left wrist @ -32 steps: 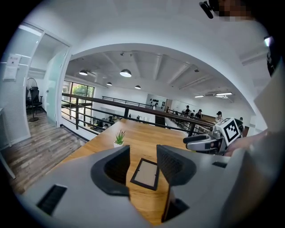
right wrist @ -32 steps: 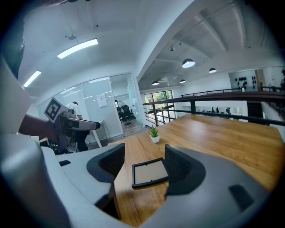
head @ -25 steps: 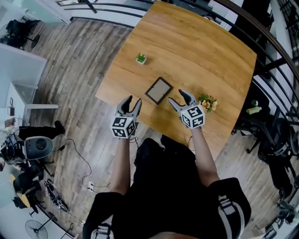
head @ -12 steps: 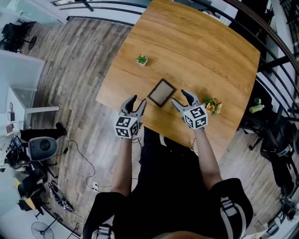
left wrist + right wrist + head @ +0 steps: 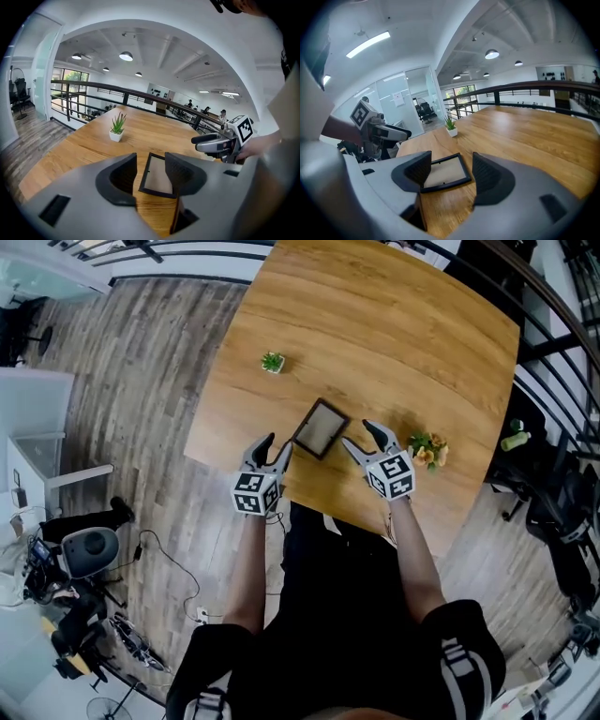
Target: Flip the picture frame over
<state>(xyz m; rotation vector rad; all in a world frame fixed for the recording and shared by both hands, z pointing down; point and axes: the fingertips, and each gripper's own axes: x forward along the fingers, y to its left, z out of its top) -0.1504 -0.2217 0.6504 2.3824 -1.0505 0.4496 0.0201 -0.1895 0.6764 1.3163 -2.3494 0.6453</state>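
Observation:
A dark picture frame (image 5: 320, 427) with a pale panel lies flat on the wooden table (image 5: 394, 324), near its front edge. My left gripper (image 5: 272, 448) hovers at the table's edge just left of the frame, jaws open and empty. My right gripper (image 5: 359, 435) is open and empty just right of it. In the left gripper view the frame (image 5: 157, 176) shows beyond the left gripper (image 5: 151, 168), with the right gripper (image 5: 220, 143) across from it. In the right gripper view the frame (image 5: 443, 177) lies ahead of the right gripper (image 5: 449, 171), the left gripper (image 5: 384, 133) beyond. Neither touches it.
A small potted plant (image 5: 273, 362) stands on the table beyond the frame, to its left. A bunch of flowers (image 5: 427, 448) lies just right of my right gripper. The table's front edge (image 5: 234, 470) runs under my left gripper, with wood floor below. A railing (image 5: 93, 86) borders the far side.
Both grippers have sunk and come in closer to the frame, the left one more. Their jaws stay open. The frame has not moved on the table.

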